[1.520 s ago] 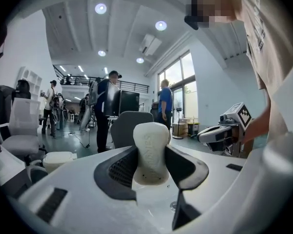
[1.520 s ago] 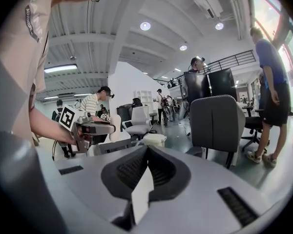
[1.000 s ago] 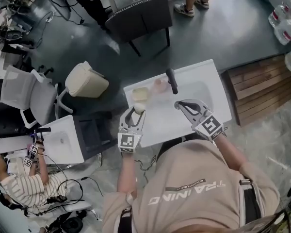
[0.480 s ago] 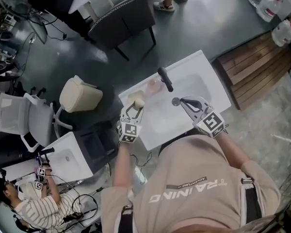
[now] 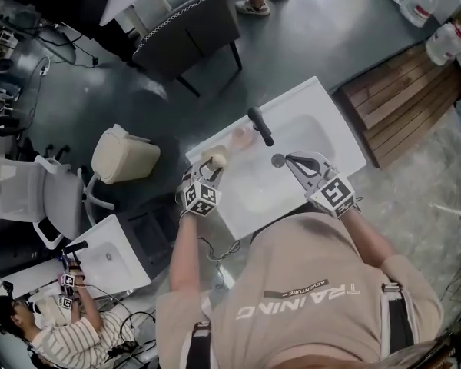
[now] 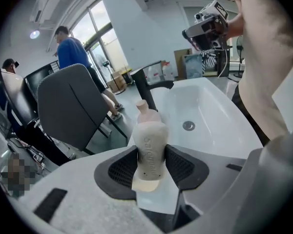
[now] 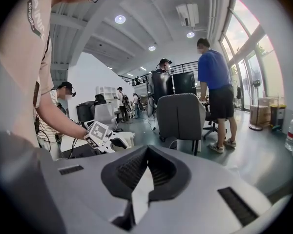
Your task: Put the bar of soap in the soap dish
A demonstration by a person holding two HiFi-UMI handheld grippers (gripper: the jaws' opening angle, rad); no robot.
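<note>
A cream bar of soap (image 6: 149, 149) stands on end, and my left gripper (image 6: 149, 162) is shut on it. From the head view the soap (image 5: 215, 157) hangs over the left end of the white sink top (image 5: 323, 106), with the left gripper (image 5: 211, 169) just behind it. The pinkish soap dish (image 5: 243, 137) sits a short way beyond, beside the black faucet (image 5: 260, 126); its edge (image 6: 142, 106) peeks out behind the soap. My right gripper (image 5: 290, 160) hovers over the basin near the drain (image 5: 277, 160), shut and holding nothing (image 7: 146, 165).
The basin (image 6: 205, 111) with its drain (image 6: 188, 126) lies right of the faucet (image 6: 142, 87). A dark chair (image 5: 190, 25) and a beige bin (image 5: 124, 156) stand on the floor beyond the sink. A wooden pallet (image 5: 403, 102) is at the right. People stand nearby.
My left gripper has carried the soap a little leftward and farther along the sink top. The right gripper has stayed over the basin. The head view has shifted.
</note>
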